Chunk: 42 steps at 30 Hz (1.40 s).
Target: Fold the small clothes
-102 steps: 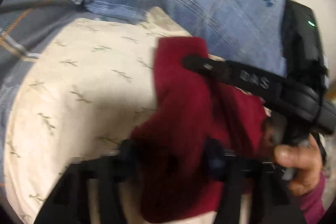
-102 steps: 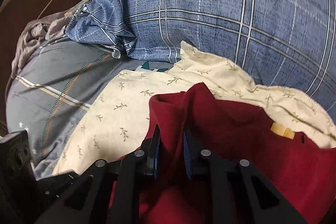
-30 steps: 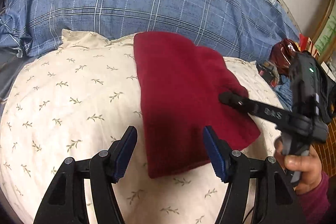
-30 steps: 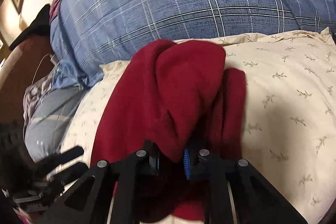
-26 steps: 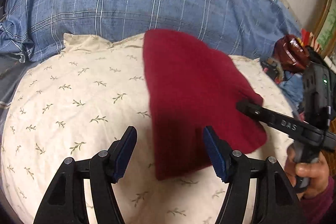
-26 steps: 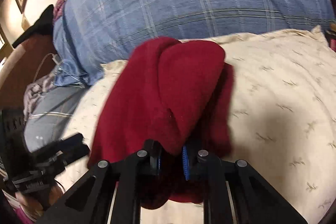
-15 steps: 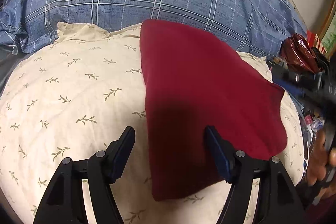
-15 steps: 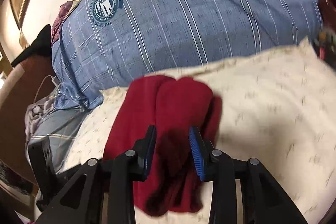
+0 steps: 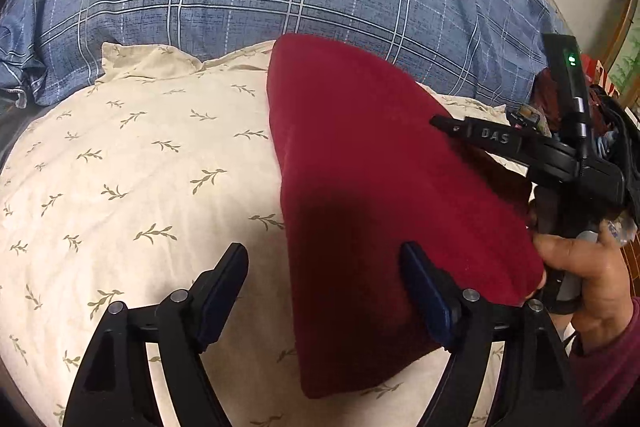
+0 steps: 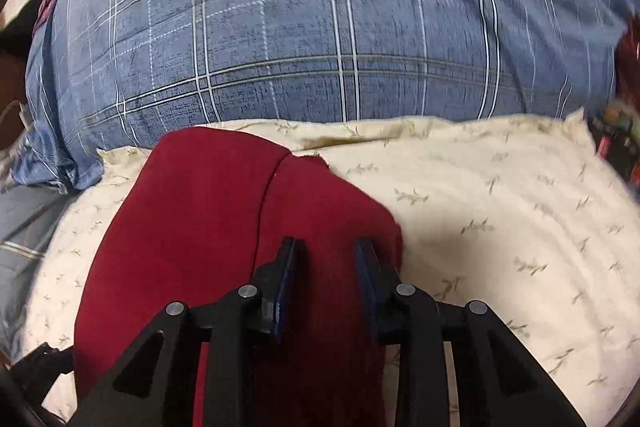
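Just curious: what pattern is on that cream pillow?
Small olive-green leafy sprigs on the cream pillow, clearest in the left wrist view.

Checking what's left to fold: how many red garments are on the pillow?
1: the red garment lies folded on the cream pillow, toward its right side. Others may be hidden off-frame.

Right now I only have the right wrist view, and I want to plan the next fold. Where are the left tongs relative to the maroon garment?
Observer: The left tongs are opening wide over the near left edge of the maroon garment. One pad hangs above the cloth and the other above the leaf-print pillow. Nothing is pinched.
Operator: Is the garment's near end lying flat?
Observer: It looks so. The near end rests on the pillow as one smooth folded panel, with no loose flap showing.
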Each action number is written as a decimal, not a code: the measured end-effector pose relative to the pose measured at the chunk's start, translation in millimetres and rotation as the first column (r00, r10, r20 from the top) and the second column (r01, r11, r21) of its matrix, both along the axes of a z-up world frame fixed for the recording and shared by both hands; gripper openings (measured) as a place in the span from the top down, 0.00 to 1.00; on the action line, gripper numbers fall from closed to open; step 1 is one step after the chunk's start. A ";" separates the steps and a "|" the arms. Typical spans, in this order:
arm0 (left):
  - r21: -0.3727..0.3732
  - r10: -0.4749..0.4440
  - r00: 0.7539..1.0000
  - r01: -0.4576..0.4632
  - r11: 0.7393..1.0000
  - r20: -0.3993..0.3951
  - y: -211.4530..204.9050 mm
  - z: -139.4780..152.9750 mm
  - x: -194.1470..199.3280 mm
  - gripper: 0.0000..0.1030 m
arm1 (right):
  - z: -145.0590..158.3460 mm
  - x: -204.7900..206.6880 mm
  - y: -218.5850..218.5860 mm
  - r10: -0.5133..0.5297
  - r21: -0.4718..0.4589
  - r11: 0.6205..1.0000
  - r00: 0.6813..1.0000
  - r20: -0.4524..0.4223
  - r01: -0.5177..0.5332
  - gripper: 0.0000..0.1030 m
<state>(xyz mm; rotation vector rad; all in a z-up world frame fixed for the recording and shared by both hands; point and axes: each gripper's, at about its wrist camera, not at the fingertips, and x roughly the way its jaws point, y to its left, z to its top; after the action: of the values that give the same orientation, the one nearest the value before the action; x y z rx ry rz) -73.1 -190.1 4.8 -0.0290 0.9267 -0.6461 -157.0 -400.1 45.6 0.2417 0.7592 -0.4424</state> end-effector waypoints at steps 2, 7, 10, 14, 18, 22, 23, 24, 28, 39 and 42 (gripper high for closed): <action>0.005 0.005 1.000 -0.005 1.000 0.005 -0.5 0.4 -1.1 0.23 | 6.3 -3.3 1.4 0.008 -0.002 1.000 1.000 -0.016 -0.008 0.69; 0.016 0.011 1.000 -0.011 1.000 0.015 -0.6 1.3 -4.9 0.23 | 27.0 -30.1 15.1 0.018 0.030 0.999 1.000 0.013 -0.018 0.61; 0.020 0.009 1.000 -0.010 1.000 0.019 -1.5 1.7 -7.4 0.23 | 36.2 -40.9 30.3 0.052 0.031 0.998 0.998 0.037 -0.053 0.57; 0.021 0.010 1.000 -0.010 1.000 0.020 -0.8 2.5 -9.2 0.23 | 34.9 -47.0 50.0 0.115 -0.003 0.993 0.993 0.011 -0.115 0.57; 0.018 0.010 1.000 -0.010 1.000 0.014 0.0 2.2 -9.7 0.23 | 3.4 -42.6 42.0 0.073 -0.031 0.997 0.991 -0.108 -0.077 0.57; -0.040 -0.009 1.000 0.008 0.999 -0.020 9.0 8.1 -7.1 0.25 | 3.9 -56.9 26.3 0.065 0.085 0.994 0.998 -0.022 -0.063 0.49; -0.065 -0.007 1.000 0.005 0.998 -0.027 13.0 10.1 -4.9 0.25 | 6.8 -60.5 22.2 0.065 0.108 0.992 0.998 0.004 -0.065 0.48; -0.100 0.001 0.999 -0.005 0.995 -0.040 18.4 13.0 -1.1 0.25 | 8.4 -62.4 18.2 0.062 0.123 0.990 0.998 0.025 -0.065 0.43; -0.193 0.006 0.993 -0.028 0.981 -0.115 30.6 12.5 19.7 0.21 | 8.0 -62.9 -4.3 0.035 0.180 0.982 0.993 0.109 -0.054 0.19; -0.226 -0.059 0.974 0.008 0.974 -0.219 0.8 -14.6 65.9 0.16 | -22.6 -26.3 -26.4 0.126 0.345 0.922 0.978 0.165 -0.177 0.13; -0.204 -0.068 0.974 0.023 0.979 -0.218 -11.5 -17.9 74.2 0.16 | -23.1 -21.6 -23.9 0.142 0.330 0.924 0.976 0.166 -0.191 0.13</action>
<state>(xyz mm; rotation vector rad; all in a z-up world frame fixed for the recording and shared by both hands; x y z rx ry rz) 1.1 -201.6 -13.0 -0.2654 1.0790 -0.7890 -178.7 -424.0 22.5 0.5271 0.7108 -0.1250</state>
